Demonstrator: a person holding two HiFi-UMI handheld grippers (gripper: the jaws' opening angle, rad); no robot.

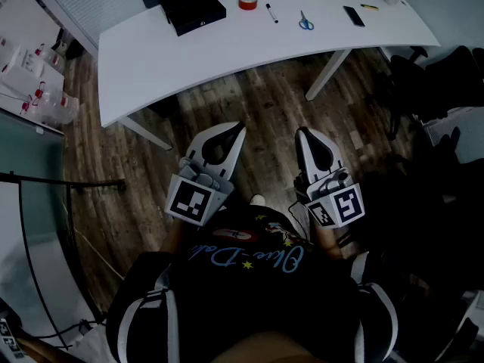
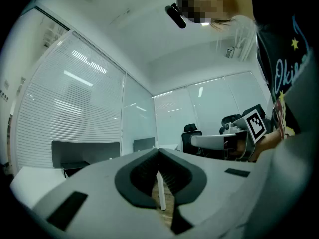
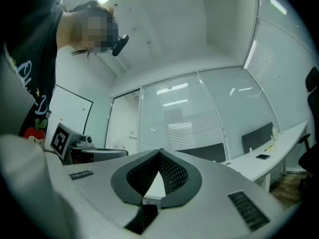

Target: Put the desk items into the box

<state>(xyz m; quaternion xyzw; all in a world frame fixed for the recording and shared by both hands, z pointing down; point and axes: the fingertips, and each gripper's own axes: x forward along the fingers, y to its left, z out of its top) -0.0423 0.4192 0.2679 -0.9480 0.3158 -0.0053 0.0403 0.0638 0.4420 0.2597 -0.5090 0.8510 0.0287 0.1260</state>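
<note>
The left gripper (image 1: 239, 129) and right gripper (image 1: 302, 132) are held closed and empty, as nothing seems within reach. The box (image 1: 189, 6) and tape (image 1: 247, 1) are set well ahead of them.

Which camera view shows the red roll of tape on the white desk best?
The head view: the red roll of tape lies in plain sight on the white desk, beside a black box. Neither gripper view shows it.
</note>
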